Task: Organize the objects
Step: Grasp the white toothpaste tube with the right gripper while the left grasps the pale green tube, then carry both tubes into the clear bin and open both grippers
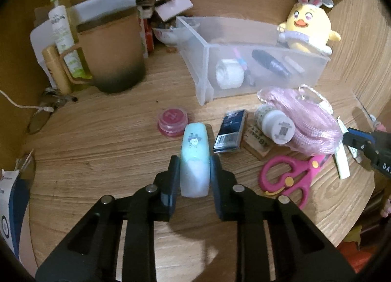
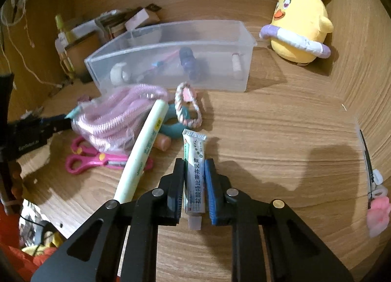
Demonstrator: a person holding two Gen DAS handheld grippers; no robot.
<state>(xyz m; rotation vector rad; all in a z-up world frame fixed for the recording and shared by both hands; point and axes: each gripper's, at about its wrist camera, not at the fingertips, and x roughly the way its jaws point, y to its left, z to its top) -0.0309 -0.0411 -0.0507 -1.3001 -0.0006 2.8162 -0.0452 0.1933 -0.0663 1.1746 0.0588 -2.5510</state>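
Nearest, both pairs of jaws are pinched on a find: the left gripper (image 1: 194, 172) holds a pale blue capsule-shaped case (image 1: 194, 159) low in its frame, the right gripper (image 2: 194, 184) a small ointment tube (image 2: 194, 179), both apparently on the wooden desk (image 2: 281, 135). Mid-frame, pink scissors (image 1: 288, 179), a pink cord bundle (image 1: 310, 125), a red-lidded jar (image 1: 173, 120) and a long pale tube (image 2: 141, 150) wait unsorted. Farther up, the clear bin (image 2: 171, 49) already holds a tape roll (image 1: 229, 74) and a dark item blurred by its frosted walls, so sorting looks partly done. Upper-left clutter is unreadable.
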